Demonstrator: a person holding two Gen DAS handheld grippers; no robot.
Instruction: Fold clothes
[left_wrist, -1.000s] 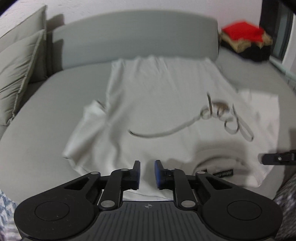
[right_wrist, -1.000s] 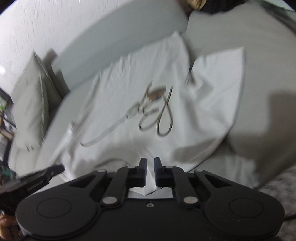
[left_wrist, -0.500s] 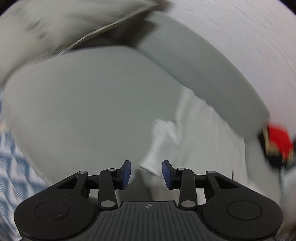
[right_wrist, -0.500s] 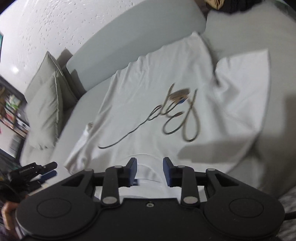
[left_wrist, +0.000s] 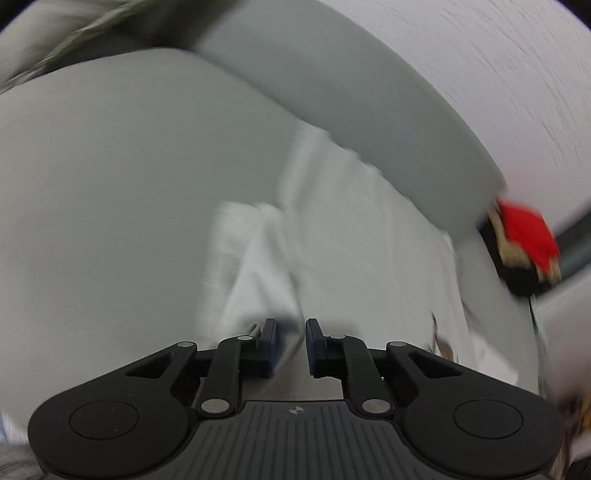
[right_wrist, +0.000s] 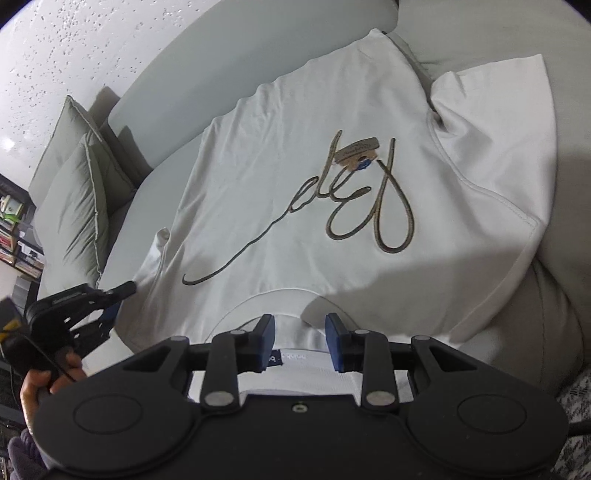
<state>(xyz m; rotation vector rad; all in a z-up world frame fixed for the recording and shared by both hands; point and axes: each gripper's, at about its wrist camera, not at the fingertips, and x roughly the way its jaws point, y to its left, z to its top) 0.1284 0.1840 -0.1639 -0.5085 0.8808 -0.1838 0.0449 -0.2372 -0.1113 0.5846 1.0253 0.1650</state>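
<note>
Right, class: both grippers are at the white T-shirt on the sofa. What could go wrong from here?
1. The left gripper has just been closing its jaws around the bunched sleeve. In the blur they look unclamped, so the sleeve may slip out.
2. The right gripper, jaws just opened over the collar, grips nothing. A one-sided pull could skew the T-shirt.
3. The card tag on the chest may get folded inside.

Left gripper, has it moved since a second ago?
Yes. The left gripper swung from the T-shirt's collar to its sleeve; its jaws have just been closing.
</note>
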